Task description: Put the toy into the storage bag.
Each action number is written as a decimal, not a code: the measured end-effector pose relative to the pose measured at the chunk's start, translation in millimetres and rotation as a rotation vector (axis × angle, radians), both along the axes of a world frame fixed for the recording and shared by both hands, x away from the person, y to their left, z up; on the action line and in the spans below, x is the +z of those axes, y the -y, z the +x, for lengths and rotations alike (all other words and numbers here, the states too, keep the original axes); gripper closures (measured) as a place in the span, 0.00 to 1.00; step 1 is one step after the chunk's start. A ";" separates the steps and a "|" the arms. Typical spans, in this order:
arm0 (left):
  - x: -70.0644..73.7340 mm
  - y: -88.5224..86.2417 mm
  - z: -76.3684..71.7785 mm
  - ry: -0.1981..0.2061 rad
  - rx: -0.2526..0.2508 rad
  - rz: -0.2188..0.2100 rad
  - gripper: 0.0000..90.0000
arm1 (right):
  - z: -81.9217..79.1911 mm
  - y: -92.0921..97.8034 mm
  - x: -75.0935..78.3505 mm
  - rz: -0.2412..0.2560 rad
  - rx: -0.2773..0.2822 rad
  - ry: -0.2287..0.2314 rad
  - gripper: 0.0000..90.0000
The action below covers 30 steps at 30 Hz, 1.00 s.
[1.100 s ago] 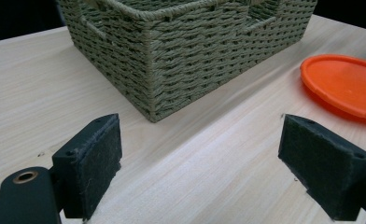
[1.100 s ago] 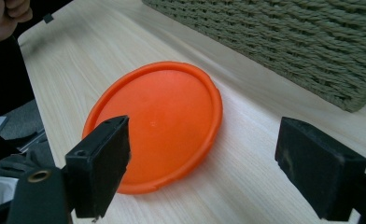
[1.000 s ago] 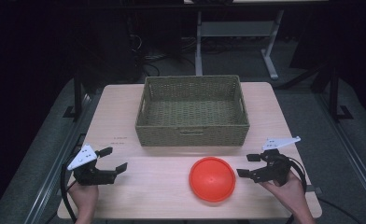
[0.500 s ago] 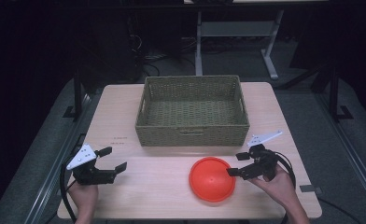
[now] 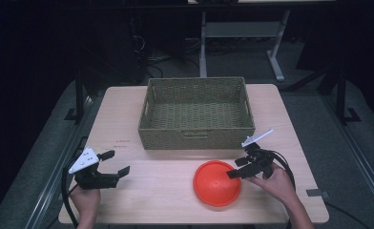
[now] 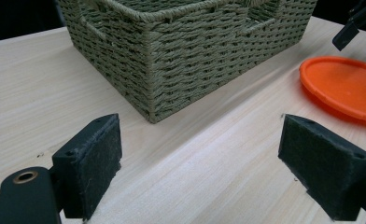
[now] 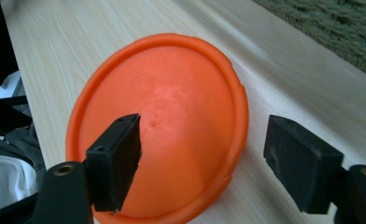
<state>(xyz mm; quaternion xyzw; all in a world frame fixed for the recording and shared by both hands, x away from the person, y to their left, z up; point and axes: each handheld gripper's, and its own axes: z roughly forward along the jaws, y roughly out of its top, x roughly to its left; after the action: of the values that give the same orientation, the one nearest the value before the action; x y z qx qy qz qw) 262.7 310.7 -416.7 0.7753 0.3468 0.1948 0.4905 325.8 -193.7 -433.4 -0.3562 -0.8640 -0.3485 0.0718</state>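
An orange disc (image 5: 217, 182) lies dome side up on the wooden table (image 5: 123, 121), near the front and right of centre. My right gripper (image 5: 237, 168) is open at the disc's right edge. In the right gripper view one pad (image 7: 118, 156) hangs over the orange disc (image 7: 172, 116) and the other pad (image 7: 300, 161) is outside its rim, so the right gripper (image 7: 204, 151) straddles the edge. My left gripper (image 5: 116, 163) rests open at the front left, with nothing between its fingers (image 6: 90, 161). Ahead of it stands the woven basket (image 6: 186, 51).
The olive woven basket (image 5: 197, 112) sits mid-table toward the back and looks empty. From the left gripper view the orange disc (image 6: 344, 86) lies right of the basket, with the right gripper (image 6: 358, 25) above it. Bare tabletop spreads between the two grippers.
My right gripper has moved left from the table's right edge to the disc, and its jaws now straddle the rim. The left gripper has stayed put.
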 end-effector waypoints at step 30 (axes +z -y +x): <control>0.1 0.4 0.1 0.002 0.000 0.000 0.14 | 13.2 -3.3 -17.7 -0.059 0.051 -0.100 0.57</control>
<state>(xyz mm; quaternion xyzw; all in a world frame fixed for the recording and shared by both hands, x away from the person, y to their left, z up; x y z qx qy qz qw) 262.8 310.3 -416.6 0.7752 0.3464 0.1958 0.4907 339.1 -190.3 -451.1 -0.3530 -0.8781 -0.3026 0.1130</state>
